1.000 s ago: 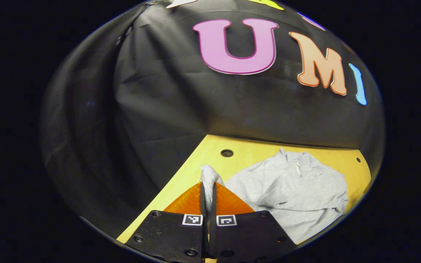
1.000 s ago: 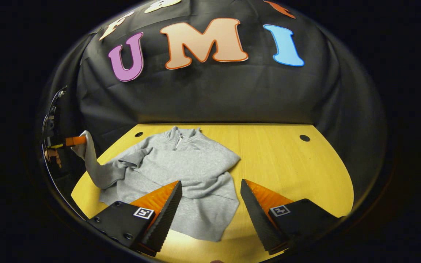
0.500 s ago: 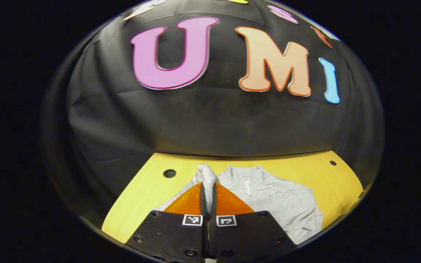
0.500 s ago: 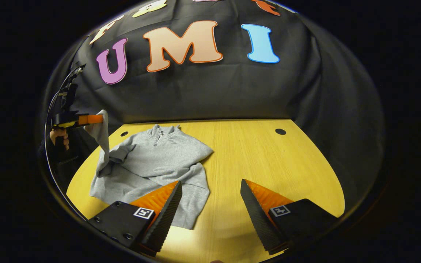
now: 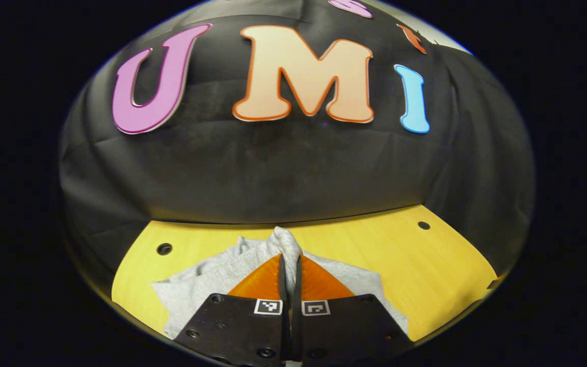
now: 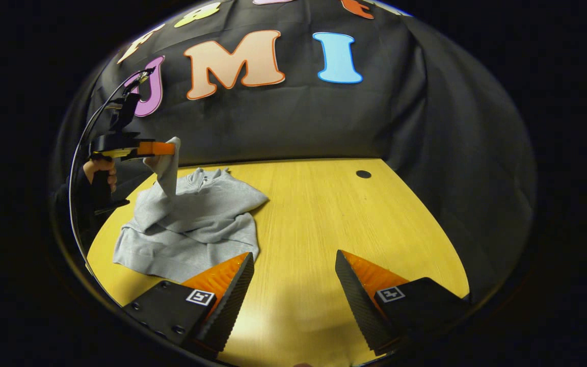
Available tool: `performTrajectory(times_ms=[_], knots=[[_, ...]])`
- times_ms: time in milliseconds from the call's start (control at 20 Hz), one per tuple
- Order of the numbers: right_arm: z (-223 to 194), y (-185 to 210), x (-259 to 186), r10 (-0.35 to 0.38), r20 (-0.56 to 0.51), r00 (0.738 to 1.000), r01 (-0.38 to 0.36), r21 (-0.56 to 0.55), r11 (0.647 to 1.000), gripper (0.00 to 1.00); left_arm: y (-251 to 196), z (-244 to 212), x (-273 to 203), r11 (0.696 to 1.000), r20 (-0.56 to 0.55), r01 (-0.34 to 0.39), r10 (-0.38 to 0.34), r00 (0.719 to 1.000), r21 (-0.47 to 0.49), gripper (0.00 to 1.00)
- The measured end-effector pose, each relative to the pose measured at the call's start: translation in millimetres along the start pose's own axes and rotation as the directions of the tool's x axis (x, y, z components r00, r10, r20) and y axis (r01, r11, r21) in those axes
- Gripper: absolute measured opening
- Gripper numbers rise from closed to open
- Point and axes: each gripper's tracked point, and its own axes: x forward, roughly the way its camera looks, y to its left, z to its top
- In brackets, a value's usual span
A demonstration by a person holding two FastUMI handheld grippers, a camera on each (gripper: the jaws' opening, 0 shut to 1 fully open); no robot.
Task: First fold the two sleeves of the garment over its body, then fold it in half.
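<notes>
While your left gripper (image 5: 289, 262) keeps its two fingers pressed together on the cuff end of the sleeve (image 5: 284, 243), that grey cloth pokes up just past the fingertips in the left gripper view. From the right gripper view you can see the same left gripper (image 6: 170, 149) raised above the table (image 6: 334, 214), with your hand (image 6: 101, 168) wrapped around its handle and a cable arching up behind it. The sleeve (image 6: 167, 171) hangs down from those fingers and meets the garment (image 6: 191, 224) at its left shoulder.

The garment is a grey pullover with a short zip at the collar. It lies rumpled on the left part of the yellow wooden table, its body flat on the surface, its hem toward you. The other sleeve lies folded across the front of the body.

Your right gripper (image 6: 293, 285) hovers low over bare table to the right of the garment, fingers spread wide apart with nothing between them. Its left finger sits just beside the hem; whether it touches the cloth I cannot tell.

A dark round hole (image 6: 363, 174) marks the table's far side.
</notes>
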Motion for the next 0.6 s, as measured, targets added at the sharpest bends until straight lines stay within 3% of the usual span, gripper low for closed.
performTrajectory(times_ms=[200,500,600], knots=[[-7.0,-21.1,-7.3,-0.023,0.002,1.0,0.023,0.017,1.0,0.96,-39.6,-17.8,17.3,0.999,-0.043,0.04,-0.04,0.998,-0.001,0.0],[-16.5,-27.4,-8.1,-0.013,-0.004,1.0,0.014,0.034,0.999,0.99,-63.4,-59.6,40.9,0.997,-0.15,0.068,-0.075,0.986,-0.046,0.01],[-16.5,-24.3,-6.5,-0.006,-0.004,1.0,0.006,0.037,0.999,0.96,-75.2,-69.3,40.0,0.989,-0.178,0.115,-0.13,0.975,-0.092,0.07]])
